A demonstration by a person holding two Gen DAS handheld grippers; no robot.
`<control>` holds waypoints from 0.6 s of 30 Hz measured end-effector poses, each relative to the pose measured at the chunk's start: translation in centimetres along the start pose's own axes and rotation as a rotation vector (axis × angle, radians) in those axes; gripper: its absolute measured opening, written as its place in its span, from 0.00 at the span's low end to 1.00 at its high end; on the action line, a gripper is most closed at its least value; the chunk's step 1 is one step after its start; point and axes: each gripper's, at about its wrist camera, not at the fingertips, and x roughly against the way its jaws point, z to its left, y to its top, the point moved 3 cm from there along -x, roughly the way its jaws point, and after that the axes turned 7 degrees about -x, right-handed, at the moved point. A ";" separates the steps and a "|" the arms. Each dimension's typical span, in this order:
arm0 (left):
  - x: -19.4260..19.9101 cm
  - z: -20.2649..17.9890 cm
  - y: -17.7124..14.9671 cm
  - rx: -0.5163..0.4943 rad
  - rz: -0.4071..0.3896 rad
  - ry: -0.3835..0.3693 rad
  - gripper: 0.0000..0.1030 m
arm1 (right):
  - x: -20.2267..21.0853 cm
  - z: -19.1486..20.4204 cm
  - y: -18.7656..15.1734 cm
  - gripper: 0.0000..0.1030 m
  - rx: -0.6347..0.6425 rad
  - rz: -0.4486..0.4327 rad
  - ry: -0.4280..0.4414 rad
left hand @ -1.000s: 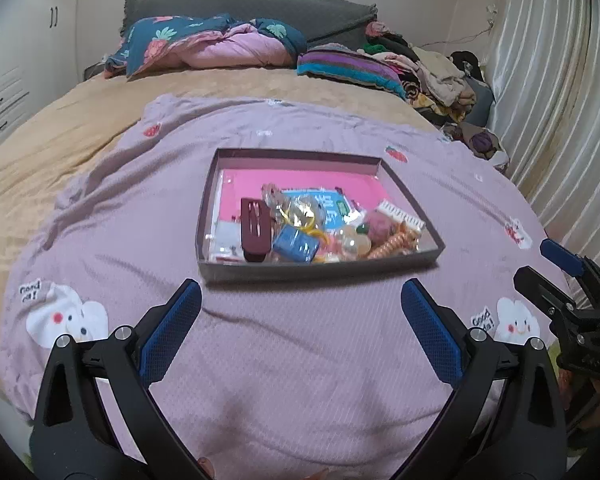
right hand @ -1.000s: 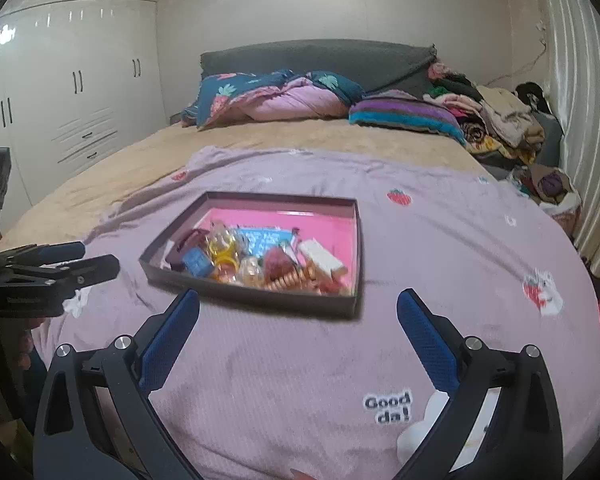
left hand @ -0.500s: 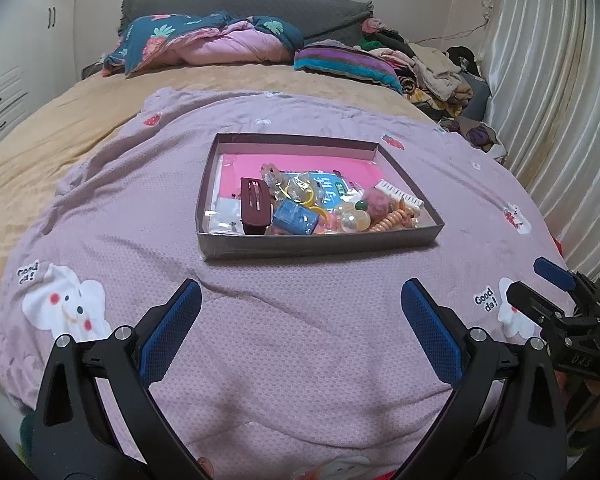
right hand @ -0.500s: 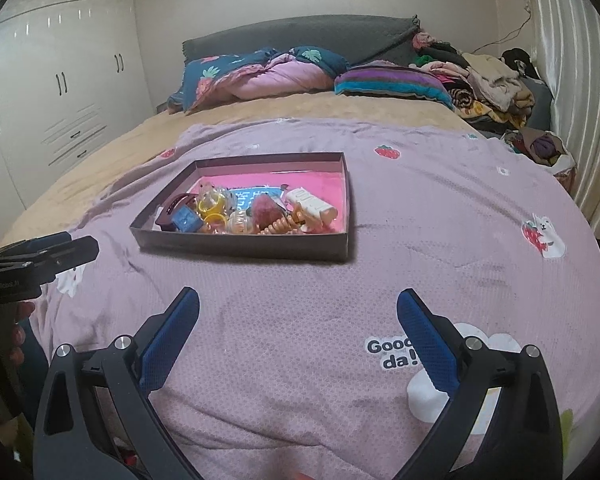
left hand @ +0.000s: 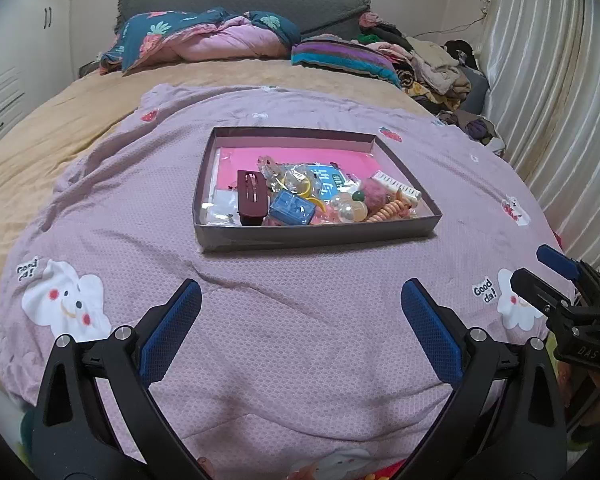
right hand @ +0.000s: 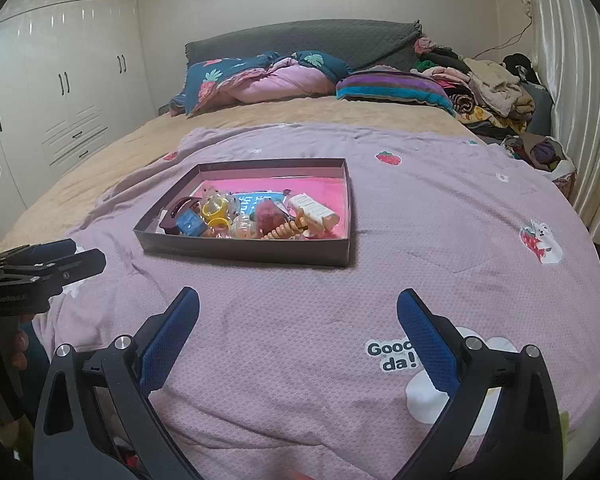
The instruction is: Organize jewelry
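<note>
Both our hand-held grippers, left (left hand: 300,316) and right (right hand: 298,316), gape wide and empty over the bed (left hand: 300,360); the tray (left hand: 316,236) of jewelry (left hand: 312,196) sits at twelve o'clock.

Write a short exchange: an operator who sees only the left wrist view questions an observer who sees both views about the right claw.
Operator: I only catch the right claw at the edge of my view. Is it open?
Observer: Yes, wide open, with nothing between its fingers.
Operator: What is below it?
Observer: The purple blanket; the "Good da!" print sits just inside its right finger.
</note>
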 end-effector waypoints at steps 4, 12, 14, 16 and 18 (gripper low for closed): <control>0.1 0.0 0.0 -0.001 0.002 0.001 0.91 | -0.2 0.1 0.0 0.96 -0.003 0.005 -0.001; 0.1 -0.1 0.1 -0.001 0.007 0.000 0.91 | -0.3 0.0 -0.1 0.96 -0.009 0.009 0.002; 0.0 -0.2 0.0 0.000 0.009 -0.004 0.91 | -0.3 0.0 -0.1 0.96 -0.009 0.010 0.003; 0.0 -0.1 0.0 0.000 0.009 -0.004 0.91 | -0.3 0.0 -0.1 0.96 -0.009 0.009 0.002; 0.0 -0.1 0.0 0.000 0.009 -0.005 0.91 | -0.3 0.0 -0.1 0.96 -0.009 0.009 0.002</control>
